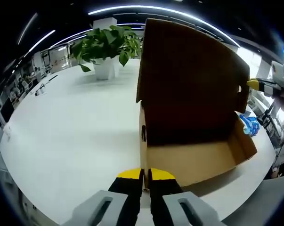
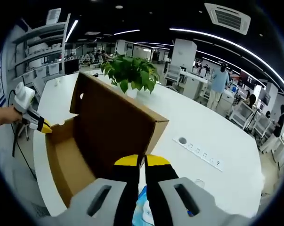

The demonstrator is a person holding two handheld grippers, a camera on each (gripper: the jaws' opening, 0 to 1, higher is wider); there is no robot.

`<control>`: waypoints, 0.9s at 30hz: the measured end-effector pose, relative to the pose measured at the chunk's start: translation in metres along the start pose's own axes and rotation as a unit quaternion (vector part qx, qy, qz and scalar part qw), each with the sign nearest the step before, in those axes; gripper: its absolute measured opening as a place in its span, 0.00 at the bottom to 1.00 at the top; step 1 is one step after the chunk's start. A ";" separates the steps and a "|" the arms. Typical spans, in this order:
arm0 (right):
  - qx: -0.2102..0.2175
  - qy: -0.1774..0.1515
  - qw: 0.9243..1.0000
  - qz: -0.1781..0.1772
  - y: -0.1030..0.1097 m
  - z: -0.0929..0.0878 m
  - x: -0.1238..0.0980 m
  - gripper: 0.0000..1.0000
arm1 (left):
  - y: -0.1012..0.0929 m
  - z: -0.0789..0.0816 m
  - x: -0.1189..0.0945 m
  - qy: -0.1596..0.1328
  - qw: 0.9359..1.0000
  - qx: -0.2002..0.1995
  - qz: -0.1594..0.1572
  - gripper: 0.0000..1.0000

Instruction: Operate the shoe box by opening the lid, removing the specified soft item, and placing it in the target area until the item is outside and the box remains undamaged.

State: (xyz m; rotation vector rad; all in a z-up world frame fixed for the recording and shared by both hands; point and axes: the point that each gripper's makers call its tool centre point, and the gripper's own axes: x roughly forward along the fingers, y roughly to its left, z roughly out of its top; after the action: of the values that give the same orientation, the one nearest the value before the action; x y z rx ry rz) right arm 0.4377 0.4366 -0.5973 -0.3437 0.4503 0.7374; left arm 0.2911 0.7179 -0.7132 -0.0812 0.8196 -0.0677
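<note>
Two grippers work at an open cardboard shoe box (image 1: 193, 160) on a white tabletop (image 1: 76, 136). The left gripper (image 1: 145, 175), jaws closed with nothing between them, sits low at the box's near corner, likely steadying it. The lid (image 2: 118, 117) stands upright just ahead of the right gripper (image 2: 142, 162), whose jaws look pressed together; beneath them lies a blue and white soft item (image 2: 142, 212), but I cannot tell whether it is gripped. A potted plant (image 1: 106, 47) stands beyond.

Open-plan office, white desks (image 2: 217, 127), shelving (image 2: 43, 52), ceiling strip lights (image 2: 217, 37)
</note>
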 end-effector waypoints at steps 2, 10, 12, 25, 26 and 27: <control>0.001 -0.003 1.000 -0.001 0.002 -0.001 -0.002 0.01 | -0.001 0.000 -0.001 0.001 1.000 0.000 0.000 0.04; 0.001 -0.016 1.000 -0.004 0.014 -0.007 -0.013 0.02 | -0.003 0.002 -0.001 -0.001 1.000 -0.005 -0.005 0.05; -0.001 -0.018 1.000 -0.004 0.017 -0.008 -0.015 0.02 | -0.003 0.002 -0.002 -0.002 1.000 0.000 -0.004 0.07; 0.003 -0.033 0.999 -0.008 0.033 -0.020 -0.026 0.03 | -0.006 0.021 -0.016 -0.038 0.999 0.025 -0.013 0.17; 0.002 -0.034 0.999 -0.008 0.034 -0.021 -0.027 0.03 | -0.006 0.026 -0.019 -0.044 0.999 0.028 -0.012 0.17; 0.003 -0.034 0.999 -0.008 0.036 -0.022 -0.028 0.04 | -0.006 0.029 -0.020 -0.047 0.998 0.030 -0.013 0.18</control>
State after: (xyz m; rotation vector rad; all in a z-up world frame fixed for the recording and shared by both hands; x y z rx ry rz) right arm 0.3881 0.4356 -0.6071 -0.3159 0.3843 0.7307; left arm 0.2979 0.7156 -0.6785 -0.0385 0.7214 -0.1112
